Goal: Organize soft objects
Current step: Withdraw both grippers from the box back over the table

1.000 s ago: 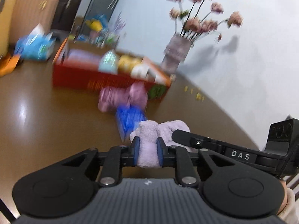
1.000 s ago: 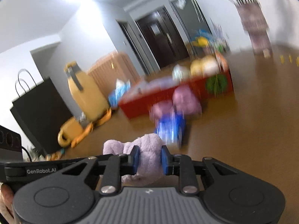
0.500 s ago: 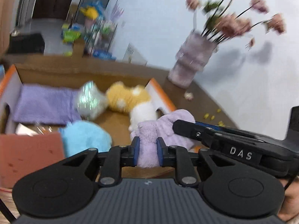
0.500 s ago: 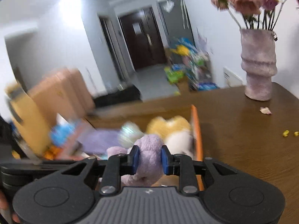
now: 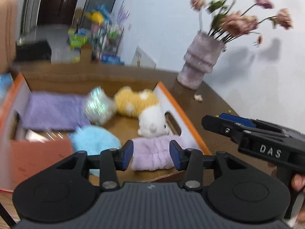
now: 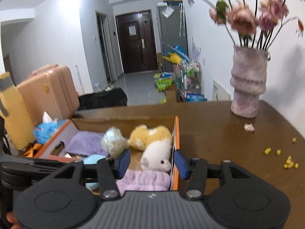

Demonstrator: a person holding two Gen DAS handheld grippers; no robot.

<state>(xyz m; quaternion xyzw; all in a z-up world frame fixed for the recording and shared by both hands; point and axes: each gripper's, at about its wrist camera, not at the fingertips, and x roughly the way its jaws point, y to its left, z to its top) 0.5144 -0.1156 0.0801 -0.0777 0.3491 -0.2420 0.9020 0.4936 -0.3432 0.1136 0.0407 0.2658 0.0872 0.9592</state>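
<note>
Lilac plush now released into box.

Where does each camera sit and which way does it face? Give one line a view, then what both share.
Left wrist: on the left gripper, facing down into the cardboard box; the right gripper shows.
Right wrist: on the right gripper, facing the box toward the door.
Shared: lilac plush, vase.
</note>
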